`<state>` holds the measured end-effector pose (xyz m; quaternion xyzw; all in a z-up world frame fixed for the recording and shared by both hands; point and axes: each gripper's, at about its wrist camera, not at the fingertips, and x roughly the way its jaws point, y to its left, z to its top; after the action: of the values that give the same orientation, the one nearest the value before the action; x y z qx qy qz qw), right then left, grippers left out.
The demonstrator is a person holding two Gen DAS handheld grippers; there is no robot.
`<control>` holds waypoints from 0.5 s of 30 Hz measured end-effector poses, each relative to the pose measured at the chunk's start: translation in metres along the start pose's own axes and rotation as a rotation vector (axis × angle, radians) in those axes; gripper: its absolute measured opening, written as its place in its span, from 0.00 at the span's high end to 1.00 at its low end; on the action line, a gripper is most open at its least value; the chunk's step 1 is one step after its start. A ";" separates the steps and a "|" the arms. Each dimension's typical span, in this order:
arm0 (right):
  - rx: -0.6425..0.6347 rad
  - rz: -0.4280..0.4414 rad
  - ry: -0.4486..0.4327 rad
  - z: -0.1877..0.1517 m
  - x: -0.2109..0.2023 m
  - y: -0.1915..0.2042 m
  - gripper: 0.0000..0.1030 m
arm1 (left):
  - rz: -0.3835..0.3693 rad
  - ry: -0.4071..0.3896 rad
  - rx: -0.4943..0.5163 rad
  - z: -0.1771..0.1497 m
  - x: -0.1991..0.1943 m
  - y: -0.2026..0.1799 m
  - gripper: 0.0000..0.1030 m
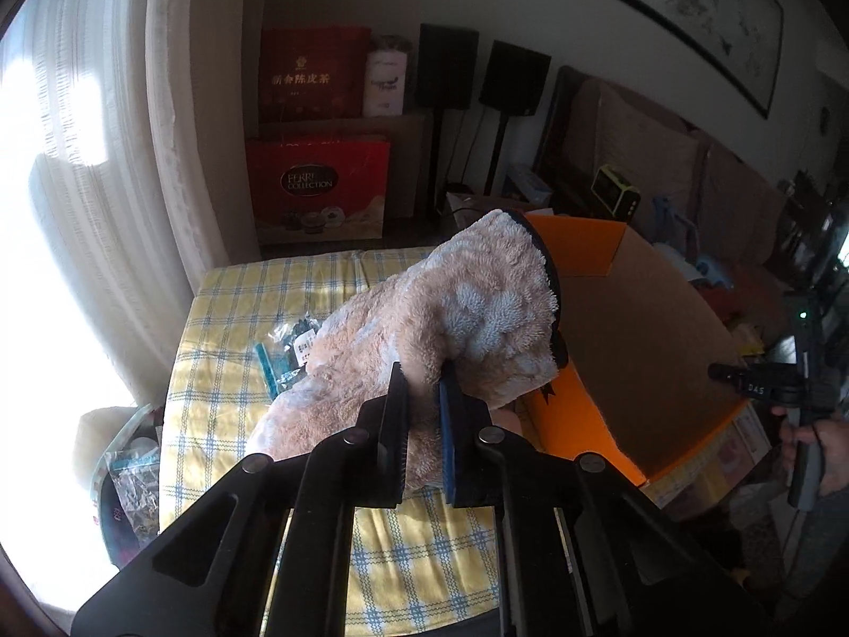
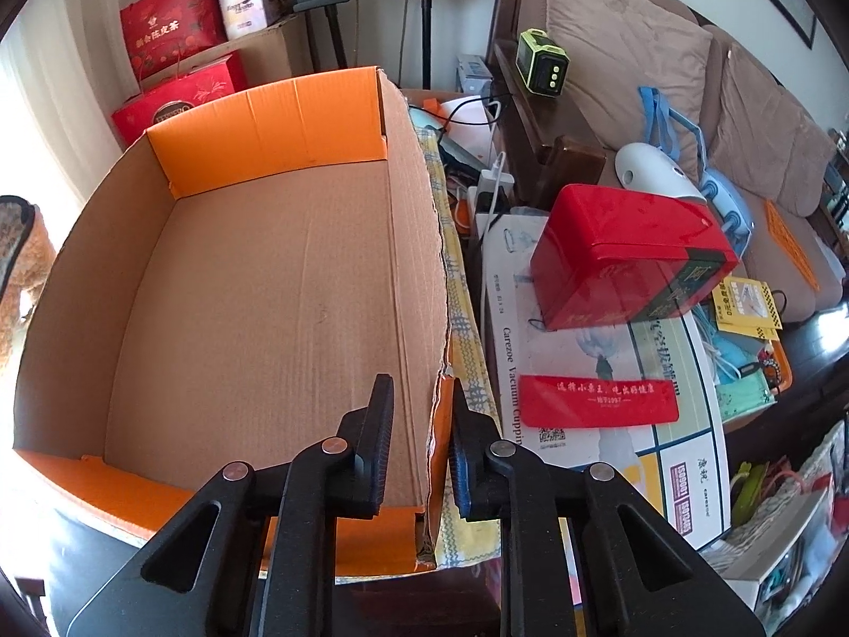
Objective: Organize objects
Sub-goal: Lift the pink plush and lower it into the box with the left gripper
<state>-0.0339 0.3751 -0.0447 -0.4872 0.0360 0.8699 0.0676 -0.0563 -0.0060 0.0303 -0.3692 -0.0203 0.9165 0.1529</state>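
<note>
My left gripper [image 1: 422, 371] is shut on a fluffy beige and pale blue towel [image 1: 435, 318] with a dark trim and holds it lifted above the yellow checked table [image 1: 223, 371], just left of the open cardboard box [image 1: 652, 350]. The box [image 2: 276, 286] is orange outside, brown inside and holds nothing. My right gripper [image 2: 422, 395] straddles the box's right wall [image 2: 438, 424], one finger inside and one outside, and the jaws stand a little apart around it. A bit of the towel [image 2: 21, 244] shows at the left edge of the right wrist view. The right gripper also shows in the left wrist view [image 1: 743, 377].
A clear bag with blue parts [image 1: 289, 350] lies on the table behind the towel. Red gift boxes [image 1: 318, 186] and speakers stand at the back wall. Right of the box are a red tin [image 2: 631, 255], a white carton [image 2: 594, 371], cables and a sofa [image 2: 637, 53].
</note>
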 end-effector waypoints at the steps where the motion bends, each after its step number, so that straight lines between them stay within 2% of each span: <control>1: 0.003 0.000 -0.001 0.000 0.000 -0.001 0.85 | -0.015 -0.011 -0.005 0.005 -0.004 -0.003 0.91; 7: 0.026 0.014 -0.006 0.000 -0.001 -0.006 0.89 | -0.106 -0.056 0.031 0.028 -0.016 -0.039 0.91; 15: 0.037 0.022 -0.010 0.000 -0.002 -0.007 0.90 | -0.193 -0.057 0.113 0.042 0.003 -0.102 0.91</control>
<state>-0.0314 0.3821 -0.0432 -0.4811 0.0572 0.8722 0.0672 -0.0599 0.0949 0.0747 -0.3302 -0.0086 0.9073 0.2603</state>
